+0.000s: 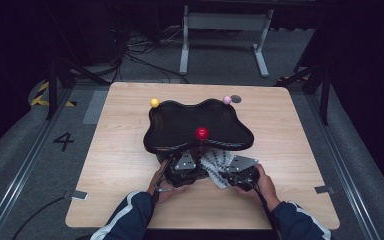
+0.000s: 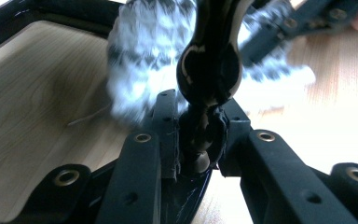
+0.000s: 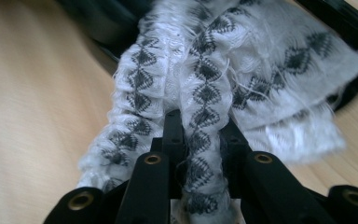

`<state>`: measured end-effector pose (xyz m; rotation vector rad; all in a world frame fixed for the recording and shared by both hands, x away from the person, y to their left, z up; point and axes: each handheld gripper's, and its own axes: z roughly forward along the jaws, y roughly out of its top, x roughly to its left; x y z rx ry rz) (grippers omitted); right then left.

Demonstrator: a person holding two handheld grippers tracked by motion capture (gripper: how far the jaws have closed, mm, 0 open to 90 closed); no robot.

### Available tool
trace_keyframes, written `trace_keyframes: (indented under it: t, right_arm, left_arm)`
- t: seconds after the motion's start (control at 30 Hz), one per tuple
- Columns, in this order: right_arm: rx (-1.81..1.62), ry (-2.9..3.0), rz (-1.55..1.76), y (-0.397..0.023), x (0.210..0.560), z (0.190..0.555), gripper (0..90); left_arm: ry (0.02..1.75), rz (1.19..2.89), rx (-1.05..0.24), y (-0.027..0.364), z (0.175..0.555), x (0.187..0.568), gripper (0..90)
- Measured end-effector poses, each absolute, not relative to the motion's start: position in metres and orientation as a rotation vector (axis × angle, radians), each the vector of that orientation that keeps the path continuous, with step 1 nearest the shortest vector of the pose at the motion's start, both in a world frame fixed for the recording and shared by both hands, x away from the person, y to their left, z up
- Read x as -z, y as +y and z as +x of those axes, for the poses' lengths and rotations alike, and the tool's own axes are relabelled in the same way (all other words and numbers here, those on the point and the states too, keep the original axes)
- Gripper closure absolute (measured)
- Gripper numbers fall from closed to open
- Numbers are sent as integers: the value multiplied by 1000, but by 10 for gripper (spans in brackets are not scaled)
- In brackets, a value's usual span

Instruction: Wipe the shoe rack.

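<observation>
Down at the near edge of the desk (image 1: 130, 200), both hands are working close together under the black wavy tray (image 1: 180, 122), which stands on a glossy black stem with a red ball (image 1: 201, 133) at its near rim. The left gripper (image 2: 199, 140) has its jaws pinched tight on that black stem (image 2: 209, 70), gripping its lower end. The right gripper (image 3: 200, 140) is clamped on a bunched white cloth with black diamonds (image 3: 205, 84), just beside the stem, on the wood.
</observation>
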<state>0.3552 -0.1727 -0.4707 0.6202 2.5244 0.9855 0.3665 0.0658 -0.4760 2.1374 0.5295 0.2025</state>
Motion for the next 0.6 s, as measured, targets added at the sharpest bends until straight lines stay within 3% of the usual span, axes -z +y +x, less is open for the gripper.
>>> trace_keyframes:
  t: [0.17, 0.27, 0.47, 0.6]
  right_arm:
    - [-927, 2525, 497, -156, 469, 343, 771]
    - [-945, 2540, 550, -160, 469, 348, 787]
    - [-908, 2511, 636, -174, 471, 361, 791]
    - [-873, 2482, 669, -182, 470, 366, 792]
  left_arm:
    - [527, 2145, -207, 66, 366, 475, 741]
    - [520, 2158, -224, 66, 365, 474, 728]
    - [540, 2177, -244, 76, 363, 469, 619]
    - [551, 2184, -233, 85, 357, 465, 628]
